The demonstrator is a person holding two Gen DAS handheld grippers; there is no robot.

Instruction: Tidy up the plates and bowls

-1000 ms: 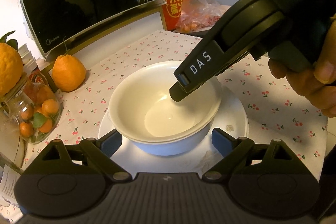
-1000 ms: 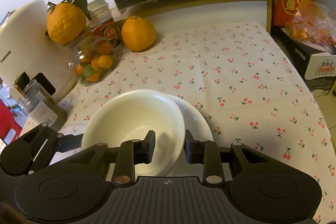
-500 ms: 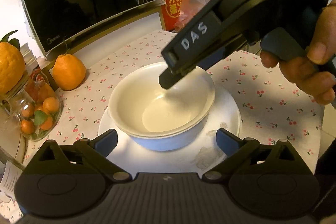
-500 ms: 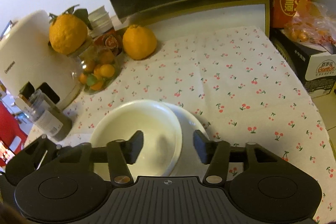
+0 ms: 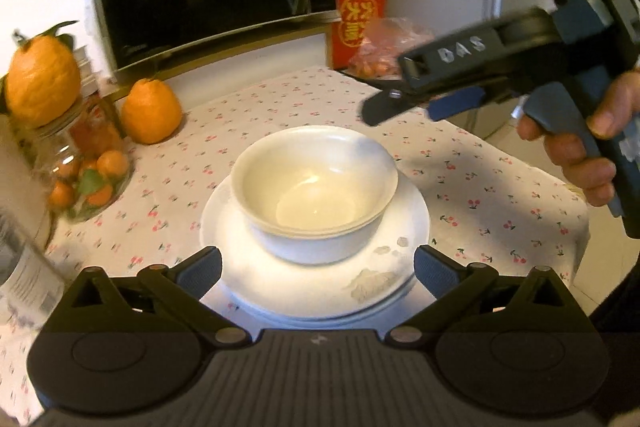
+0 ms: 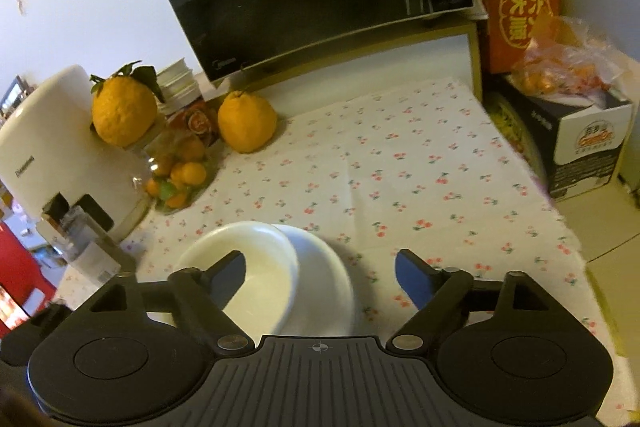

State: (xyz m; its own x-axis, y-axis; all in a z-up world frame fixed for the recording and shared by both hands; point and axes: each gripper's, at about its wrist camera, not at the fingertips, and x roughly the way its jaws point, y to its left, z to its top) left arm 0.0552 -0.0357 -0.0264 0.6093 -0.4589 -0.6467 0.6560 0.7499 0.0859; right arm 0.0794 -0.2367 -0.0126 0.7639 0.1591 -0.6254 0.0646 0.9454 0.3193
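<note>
On the cherry-print cloth (image 5: 480,187), your stacked bowls (image 5: 316,187) sit on the plates (image 5: 304,287). Your left gripper (image 5: 316,267) gapes empty; your right gripper (image 6: 320,275) has just been opening, holding nothing.

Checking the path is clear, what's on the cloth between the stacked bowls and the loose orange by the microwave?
Nothing: in both wrist views only bare cherry-print tablecloth lies between the stacked bowls and that orange.
</note>
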